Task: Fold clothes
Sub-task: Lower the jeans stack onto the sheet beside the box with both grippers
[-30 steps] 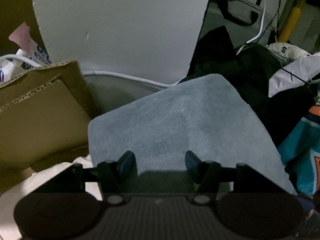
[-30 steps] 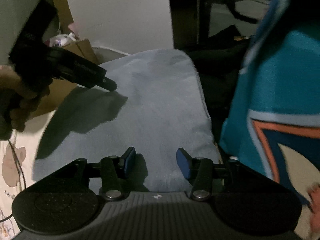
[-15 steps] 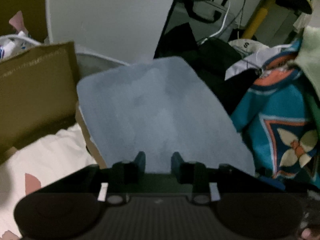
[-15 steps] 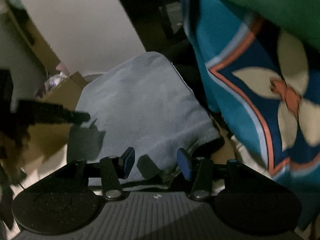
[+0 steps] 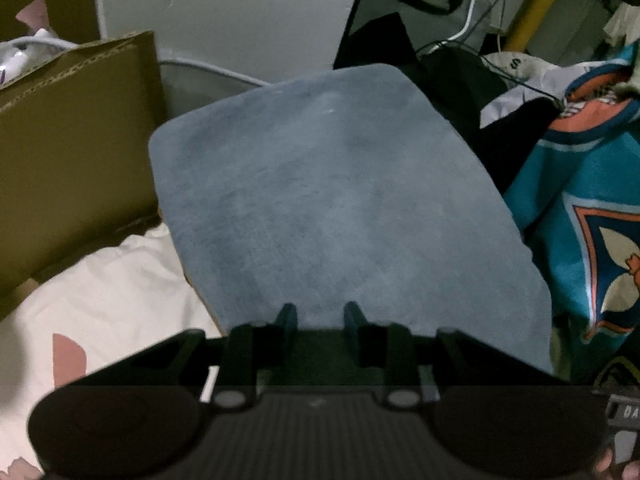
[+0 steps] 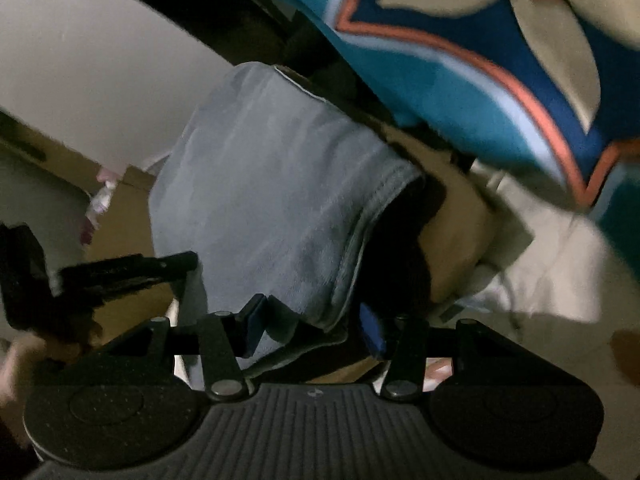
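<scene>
A folded grey-blue cloth [image 5: 332, 200] lies flat on a cardboard box, filling the middle of the left wrist view; it also shows in the right wrist view [image 6: 264, 200], its near hem drooping over the box edge. My left gripper [image 5: 318, 316] is at the cloth's near edge, jaws narrowly apart and empty. My right gripper [image 6: 312, 320] is open, its jaws either side of the drooping hem, not closed on it. The left gripper [image 6: 176, 264] shows as a dark bar at the left.
A teal jersey with orange trim [image 5: 580, 208] lies right of the cloth and hangs close above it in the right wrist view [image 6: 460, 48]. A cardboard flap [image 5: 72, 128], a white panel [image 5: 224, 12] and white bedding [image 5: 100, 292] surround it.
My left gripper's jaws narrowed and it drew back toward the cloth's near edge. My right gripper dropped to the cloth's near corner and tilted; the jersey now looms above.
</scene>
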The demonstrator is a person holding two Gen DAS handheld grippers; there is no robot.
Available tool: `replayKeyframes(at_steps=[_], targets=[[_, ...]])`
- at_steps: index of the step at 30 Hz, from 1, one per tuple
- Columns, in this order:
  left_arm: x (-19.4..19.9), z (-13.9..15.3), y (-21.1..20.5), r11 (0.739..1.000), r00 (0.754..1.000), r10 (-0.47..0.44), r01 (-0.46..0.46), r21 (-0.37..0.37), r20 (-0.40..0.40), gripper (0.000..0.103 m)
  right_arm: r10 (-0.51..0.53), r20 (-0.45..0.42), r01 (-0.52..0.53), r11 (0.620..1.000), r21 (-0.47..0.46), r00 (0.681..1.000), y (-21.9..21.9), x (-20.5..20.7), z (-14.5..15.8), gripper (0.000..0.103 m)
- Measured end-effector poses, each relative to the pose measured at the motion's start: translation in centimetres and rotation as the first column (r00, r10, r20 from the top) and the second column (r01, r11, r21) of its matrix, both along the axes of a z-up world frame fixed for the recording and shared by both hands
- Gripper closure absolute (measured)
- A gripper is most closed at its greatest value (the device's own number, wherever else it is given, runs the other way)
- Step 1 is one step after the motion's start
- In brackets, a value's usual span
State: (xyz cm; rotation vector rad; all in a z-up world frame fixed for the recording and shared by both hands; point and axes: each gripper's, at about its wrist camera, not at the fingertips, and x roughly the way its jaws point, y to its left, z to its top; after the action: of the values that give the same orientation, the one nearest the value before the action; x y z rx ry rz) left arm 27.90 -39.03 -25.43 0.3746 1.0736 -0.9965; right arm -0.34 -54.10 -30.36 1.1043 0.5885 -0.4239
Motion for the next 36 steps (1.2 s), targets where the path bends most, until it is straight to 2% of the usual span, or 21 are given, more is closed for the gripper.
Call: replayKeyframes(at_steps=[2, 3, 4, 8, 12, 15, 20, 24, 27, 29, 30, 32, 35, 36], targets=[[-0.1, 0.0, 0.1, 1.0, 1.0, -0.004, 0.004, -0.003, 0.004, 0.073, -0.015, 0.025, 0.014, 0.999, 0.048, 1.0, -0.1, -0.2, -0.7, 0.049], [-0.1, 0.0, 0.1, 1.0, 1.0, -0.003, 0.003, -0.004, 0.003, 0.073, -0.023, 0.036, 0.02, 0.997, 0.073, 0.999, -0.2, -0.3, -1.0, 0.055], [-0.1, 0.0, 0.2, 1.0, 1.0, -0.002, 0.002, -0.004, 0.001, 0.073, -0.029, 0.039, 0.025, 0.995, 0.092, 0.999, -0.3, -0.3, -1.2, 0.065], [0.2, 0.0, 0.1, 1.0, 1.0, -0.008, 0.008, 0.001, -0.01, 0.073, -0.033, 0.037, 0.029, 0.994, 0.101, 0.999, -0.1, -0.5, -1.4, 0.079], [0.3, 0.2, 0.2, 1.0, 1.0, -0.003, 0.003, 0.014, -0.027, 0.073, -0.042, 0.031, 0.039, 0.995, 0.092, 0.999, 0.4, -0.7, -1.2, 0.083], [0.4, 0.3, 0.3, 1.0, 0.999, 0.003, -0.002, 0.024, -0.041, 0.073, -0.074, 0.006, 0.072, 0.989, 0.126, 0.997, 0.7, -0.5, -1.0, 0.083], [0.6, 1.0, 0.0, 0.998, 0.998, 0.005, 0.0, 0.071, -0.067, 0.073, -0.087, -0.035, 0.091, 0.987, 0.132, 0.996, 0.5, -0.3, 0.2, 0.075], [0.0, 2.3, -0.5, 0.994, 0.999, 0.003, 0.001, 0.109, -0.039, 0.073, -0.101, -0.086, 0.11, 0.988, 0.106, 0.991, 0.1, -0.4, 1.9, 0.069], [-0.6, 3.2, -0.2, 0.993, 0.999, 0.029, -0.024, 0.114, -0.041, 0.063, -0.11, -0.128, 0.124, 0.986, 0.108, 0.986, -0.3, -0.3, 3.1, 0.067], [-1.0, 3.9, 0.1, 0.992, 0.998, 0.043, -0.038, 0.118, -0.039, 0.056, -0.108, -0.122, 0.121, 0.988, 0.097, 0.987, -0.4, -0.4, 4.0, 0.052], [-1.1, 4.4, 0.3, 0.992, 0.998, 0.049, -0.045, 0.12, -0.034, 0.055, -0.108, -0.124, 0.119, 0.989, 0.09, 0.986, -0.4, -0.5, 4.6, 0.05], [-1.1, 5.6, 0.7, 0.99, 0.997, 0.069, -0.065, 0.123, -0.023, 0.042, -0.105, -0.13, 0.116, 0.991, 0.074, 0.986, -0.5, -0.5, 5.7, 0.039], [-1.1, 7.5, 1.4, 0.987, 0.995, 0.102, -0.1, 0.123, -0.013, 0.028, -0.094, -0.136, 0.106, 0.991, 0.08, 0.986, -0.7, -0.6, 7.1, 0.035], [-0.9, 8.1, 1.7, 0.986, 0.993, 0.12, -0.116, 0.12, -0.02, 0.027, -0.092, -0.142, 0.104, 0.992, 0.074, 0.985, -0.8, -0.6, 7.6, 0.033]])
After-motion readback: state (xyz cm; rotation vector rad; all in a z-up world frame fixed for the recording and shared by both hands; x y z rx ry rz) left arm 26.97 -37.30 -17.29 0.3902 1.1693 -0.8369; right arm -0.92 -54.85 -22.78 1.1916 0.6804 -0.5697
